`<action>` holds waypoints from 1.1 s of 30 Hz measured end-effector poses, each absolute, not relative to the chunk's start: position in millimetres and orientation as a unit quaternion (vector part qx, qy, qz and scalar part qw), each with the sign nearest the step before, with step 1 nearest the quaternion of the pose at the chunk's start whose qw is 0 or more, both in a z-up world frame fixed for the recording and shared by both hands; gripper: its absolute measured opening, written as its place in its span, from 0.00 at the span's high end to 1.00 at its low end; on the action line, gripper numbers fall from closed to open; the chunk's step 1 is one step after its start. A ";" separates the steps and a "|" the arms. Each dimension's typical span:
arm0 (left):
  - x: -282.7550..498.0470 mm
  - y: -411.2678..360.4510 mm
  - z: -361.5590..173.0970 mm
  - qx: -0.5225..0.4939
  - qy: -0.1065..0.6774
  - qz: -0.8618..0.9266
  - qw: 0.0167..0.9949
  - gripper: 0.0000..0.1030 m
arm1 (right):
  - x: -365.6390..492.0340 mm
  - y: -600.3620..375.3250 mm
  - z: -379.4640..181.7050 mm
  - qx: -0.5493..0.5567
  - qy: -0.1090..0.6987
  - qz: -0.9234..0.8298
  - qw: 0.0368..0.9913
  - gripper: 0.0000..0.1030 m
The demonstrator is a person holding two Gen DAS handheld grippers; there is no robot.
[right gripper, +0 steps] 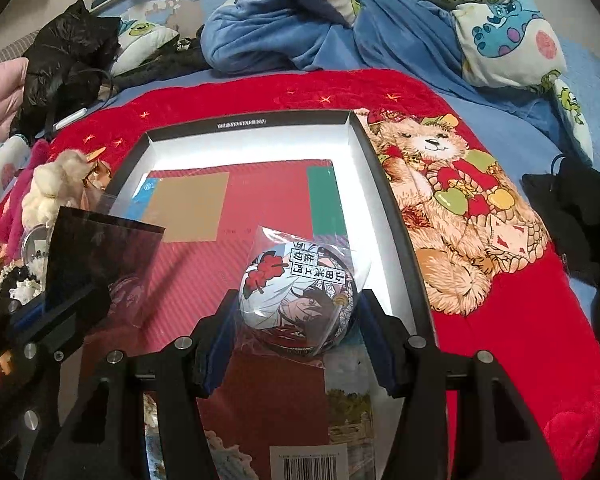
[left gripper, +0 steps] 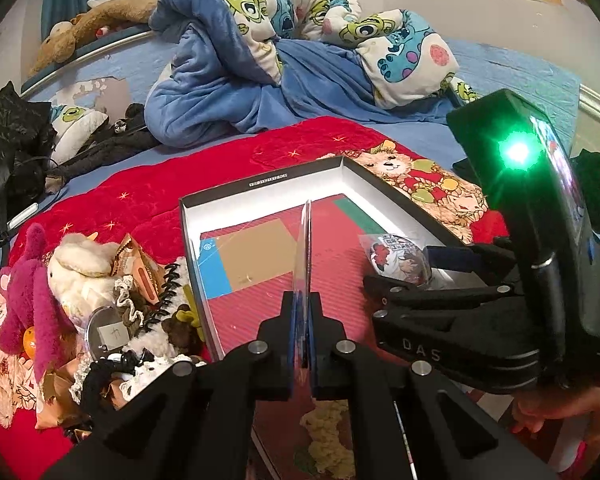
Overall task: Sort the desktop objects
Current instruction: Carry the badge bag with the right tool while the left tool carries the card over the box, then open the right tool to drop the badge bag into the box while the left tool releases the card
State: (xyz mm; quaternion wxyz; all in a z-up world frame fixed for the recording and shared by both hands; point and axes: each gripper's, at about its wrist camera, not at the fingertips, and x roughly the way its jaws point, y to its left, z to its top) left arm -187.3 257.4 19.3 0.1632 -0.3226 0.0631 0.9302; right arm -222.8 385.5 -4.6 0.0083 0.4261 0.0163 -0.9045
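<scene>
Now the left tongs (left gripper: 302, 334) are clamped narrow on a thin card (left gripper: 306, 256), which stands edge-on to the left wrist camera above the box (left gripper: 260, 190). From the right wrist view the same card (right gripper: 100, 256) shows as a dark sleeved sheet, tilted, held over the box's left rim. The right tongs (right gripper: 296, 344) sit wide on either side of a round badge (right gripper: 300, 300) in a clear wrapper; the blue pads (right gripper: 220, 340) lie just beside it, but whether they press on it I cannot tell. The badge rests low inside the box (right gripper: 392, 208), near its right wall, on top of a red book (right gripper: 260, 208) that covers most of the floor of the box. A tan patch (right gripper: 192, 208) and a green strip (right gripper: 326, 200) show on that book. The box lies on a red blanket (right gripper: 520, 320) with a bear print (right gripper: 440, 184), spread over a bed. Left of the box lies a heap of small things: a white plush (left gripper: 82, 268), a pink plush (left gripper: 24, 292), a round mirror (left gripper: 108, 330) and a spiral notebook (left gripper: 170, 296). Behind, a blue quilt (left gripper: 260, 60) is bunched up, and a black bag (left gripper: 8, 152) lies at the far left.
</scene>
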 end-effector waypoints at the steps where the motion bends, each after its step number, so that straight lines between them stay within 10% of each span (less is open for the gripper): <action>1: -187.4 257.2 19.4 -0.323 0.063 0.930 0.163 0.97 | -222.9 385.3 -4.7 0.426 0.017 -0.904 0.008 0.45; 20: -188.1 260.6 9.9 -0.331 0.080 0.930 0.139 0.87 | -224.0 379.4 -7.9 0.431 0.037 -0.901 0.002 0.38; 33: -192.4 226.7 25.1 -0.298 0.039 0.949 0.094 0.02 | -216.5 392.7 4.2 0.392 -0.009 -0.920 -0.014 0.12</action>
